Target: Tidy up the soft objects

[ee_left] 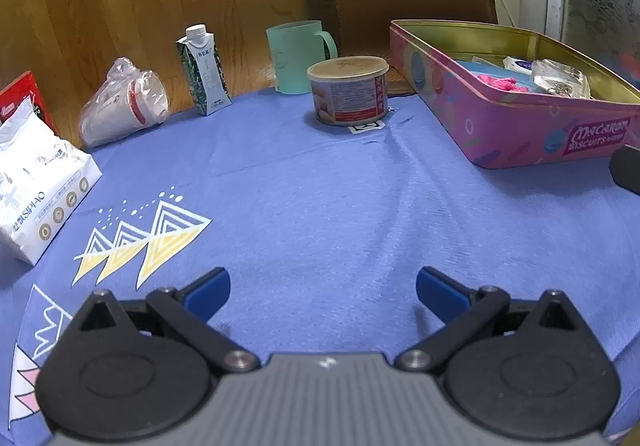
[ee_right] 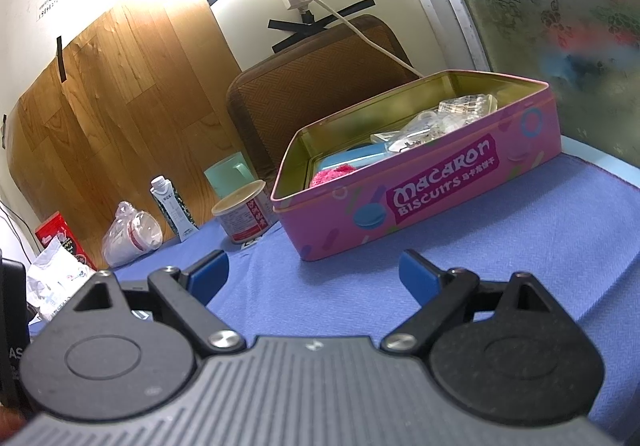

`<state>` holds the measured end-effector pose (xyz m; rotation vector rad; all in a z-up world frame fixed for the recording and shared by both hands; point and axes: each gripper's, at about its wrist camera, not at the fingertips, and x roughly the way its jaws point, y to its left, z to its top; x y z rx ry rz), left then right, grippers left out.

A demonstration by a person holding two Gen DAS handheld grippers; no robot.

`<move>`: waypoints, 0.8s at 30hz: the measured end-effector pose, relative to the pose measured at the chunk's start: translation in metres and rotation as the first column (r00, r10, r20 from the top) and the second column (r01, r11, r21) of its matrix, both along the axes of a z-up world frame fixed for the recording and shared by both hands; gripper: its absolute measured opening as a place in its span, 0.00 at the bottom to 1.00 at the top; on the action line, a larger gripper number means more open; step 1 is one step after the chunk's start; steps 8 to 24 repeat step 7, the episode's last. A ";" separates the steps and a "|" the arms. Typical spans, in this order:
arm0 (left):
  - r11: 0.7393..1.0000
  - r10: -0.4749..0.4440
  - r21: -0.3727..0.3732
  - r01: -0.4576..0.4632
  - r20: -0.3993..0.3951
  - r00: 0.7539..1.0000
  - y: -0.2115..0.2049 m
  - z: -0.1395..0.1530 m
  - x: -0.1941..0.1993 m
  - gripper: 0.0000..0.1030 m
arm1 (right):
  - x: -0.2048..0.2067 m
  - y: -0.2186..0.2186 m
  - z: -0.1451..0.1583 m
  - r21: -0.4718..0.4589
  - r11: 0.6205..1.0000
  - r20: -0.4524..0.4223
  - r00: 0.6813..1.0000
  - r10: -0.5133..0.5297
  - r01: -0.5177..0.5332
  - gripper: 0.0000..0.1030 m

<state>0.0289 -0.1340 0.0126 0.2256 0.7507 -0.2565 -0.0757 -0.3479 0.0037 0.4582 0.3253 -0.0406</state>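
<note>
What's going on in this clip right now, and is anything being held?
Nothing is held. The left gripper and right gripper are both open, over the blue cloth with nothing between their fingers. The pink biscuit tin sits open on the cloth and already holds a pink fluffy item, a blue item and some clear packets. A white tissue pack lies at the left edge; a can, green mug and carton stand along the back.

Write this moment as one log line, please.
left gripper: open, empty | right gripper: open, empty | pink tin: lidless, holds items
</note>
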 end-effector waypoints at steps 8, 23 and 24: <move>1.000 -0.030 0.002 0.030 0.039 0.999 -0.002 0.004 -0.007 1.00 | -0.003 0.002 0.000 -0.011 1.000 0.002 1.000 -0.009 0.009 0.91; 1.000 -0.030 0.002 0.030 0.039 0.999 -0.002 0.004 -0.007 1.00 | -0.003 0.002 0.000 -0.011 1.000 0.002 1.000 -0.009 0.009 0.91; 1.000 -0.030 0.002 0.030 0.039 0.999 -0.002 0.004 -0.007 1.00 | -0.003 0.002 0.000 -0.011 1.000 0.002 1.000 -0.009 0.009 0.91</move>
